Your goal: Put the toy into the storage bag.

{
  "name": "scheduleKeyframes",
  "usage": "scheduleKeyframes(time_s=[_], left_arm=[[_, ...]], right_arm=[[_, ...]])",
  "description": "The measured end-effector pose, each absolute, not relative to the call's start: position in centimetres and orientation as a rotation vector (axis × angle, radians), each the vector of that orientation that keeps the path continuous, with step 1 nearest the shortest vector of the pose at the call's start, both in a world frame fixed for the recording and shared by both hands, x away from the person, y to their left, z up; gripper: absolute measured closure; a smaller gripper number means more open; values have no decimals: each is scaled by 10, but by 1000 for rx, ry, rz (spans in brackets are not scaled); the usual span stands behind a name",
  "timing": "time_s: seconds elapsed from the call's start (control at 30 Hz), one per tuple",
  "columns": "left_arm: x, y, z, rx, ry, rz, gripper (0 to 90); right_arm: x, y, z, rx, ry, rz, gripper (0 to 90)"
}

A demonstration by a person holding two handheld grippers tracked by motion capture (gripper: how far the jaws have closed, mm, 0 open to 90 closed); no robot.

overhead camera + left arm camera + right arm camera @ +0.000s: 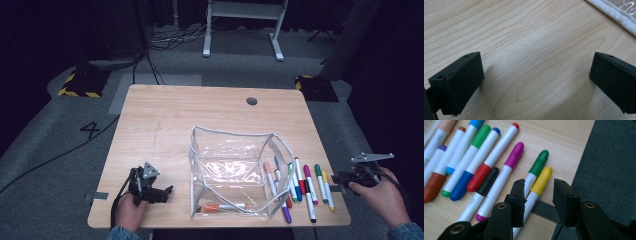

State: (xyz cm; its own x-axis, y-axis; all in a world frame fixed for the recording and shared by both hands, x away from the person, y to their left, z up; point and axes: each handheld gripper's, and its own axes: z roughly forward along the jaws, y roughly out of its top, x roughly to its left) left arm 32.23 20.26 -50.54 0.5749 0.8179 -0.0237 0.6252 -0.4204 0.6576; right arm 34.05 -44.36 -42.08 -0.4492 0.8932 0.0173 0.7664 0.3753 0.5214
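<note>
A clear zip pouch (230, 170) with a grey rim stands open mid-table, and an orange-capped marker (225, 206) lies inside it. To its right lies a row of several coloured markers (300, 185). My right gripper (345, 177) hovers at the row's right end, near the table's edge. In the right gripper view that gripper (539, 188) is open, poised over the yellow marker (541, 180), which lies beside the green marker (537, 165). My left gripper (162, 192) rests at the front left, open (536, 72) over bare wood, with the pouch's rim (614, 12) just ahead.
The table's right edge runs close beside the yellow marker, with a strip of black tape (544, 211) on it and grey carpet (609, 157) below. A cable hole (251, 101) sits at the back of the table. A white desk frame (245, 20) stands on the floor beyond.
</note>
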Motion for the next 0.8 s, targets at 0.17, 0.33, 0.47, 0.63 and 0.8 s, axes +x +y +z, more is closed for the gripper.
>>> scheduleKeyframes(time_s=[0.17,0.33,0.47,0.63,0.8], left_arm=[[322,202,-505,2183,1147,401,0],[322,202,-505,2183,1147,401,0],[322,202,-505,2183,1149,401,0],[322,202,-505,2183,1148,400,0],[322,202,-505,2181,1148,399,0]], right_arm=[[341,-442,-444,1511,2404,648,627],[342,-441,-459,1541,2422,624,628],[342,-437,-465,1517,2437,584,643],[342,-432,-464,1511,2426,560,714],[342,-430,-463,1571,2396,537,768]])
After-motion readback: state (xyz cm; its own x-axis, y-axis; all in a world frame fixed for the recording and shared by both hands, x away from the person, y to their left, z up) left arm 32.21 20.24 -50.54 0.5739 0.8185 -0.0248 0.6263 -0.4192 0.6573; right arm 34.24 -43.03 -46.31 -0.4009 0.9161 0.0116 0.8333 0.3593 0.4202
